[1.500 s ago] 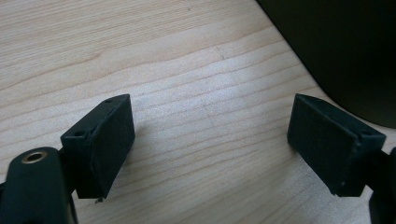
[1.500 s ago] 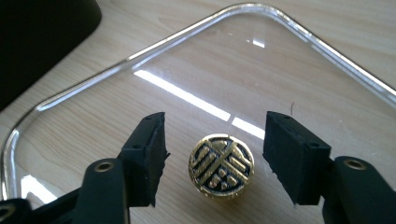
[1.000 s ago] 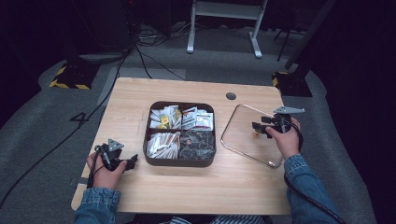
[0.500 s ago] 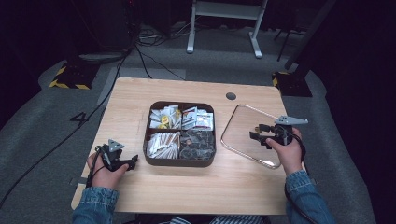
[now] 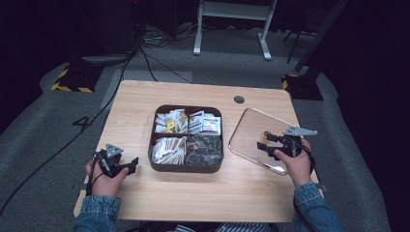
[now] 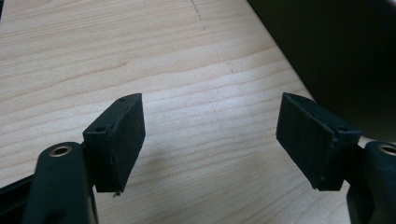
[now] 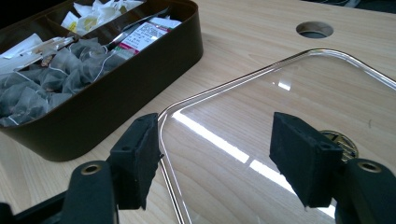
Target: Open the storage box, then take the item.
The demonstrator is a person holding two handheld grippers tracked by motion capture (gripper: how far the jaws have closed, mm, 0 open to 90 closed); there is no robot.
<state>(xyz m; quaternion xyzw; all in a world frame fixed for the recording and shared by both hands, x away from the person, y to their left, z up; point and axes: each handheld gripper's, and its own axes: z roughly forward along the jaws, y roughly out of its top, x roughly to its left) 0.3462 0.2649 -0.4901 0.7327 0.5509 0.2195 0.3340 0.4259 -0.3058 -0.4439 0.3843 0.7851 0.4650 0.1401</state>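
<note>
At frame centre, high view: box of four compartments, packets and tea bags inside; clear lid flat on the table, right of the box, apart from it. Right gripper over the lid's near edge; left gripper low left, by the box. Left gripper view: jaws wide, just been closing slightly, nothing between, bare wood below. Right gripper view: jaws spread, empty, astride the lid rim; a brass knob shows behind the right pad, unreadable from above. Risk, judged: smooth thin rim could slip from the pads if pinched shallow.
</note>
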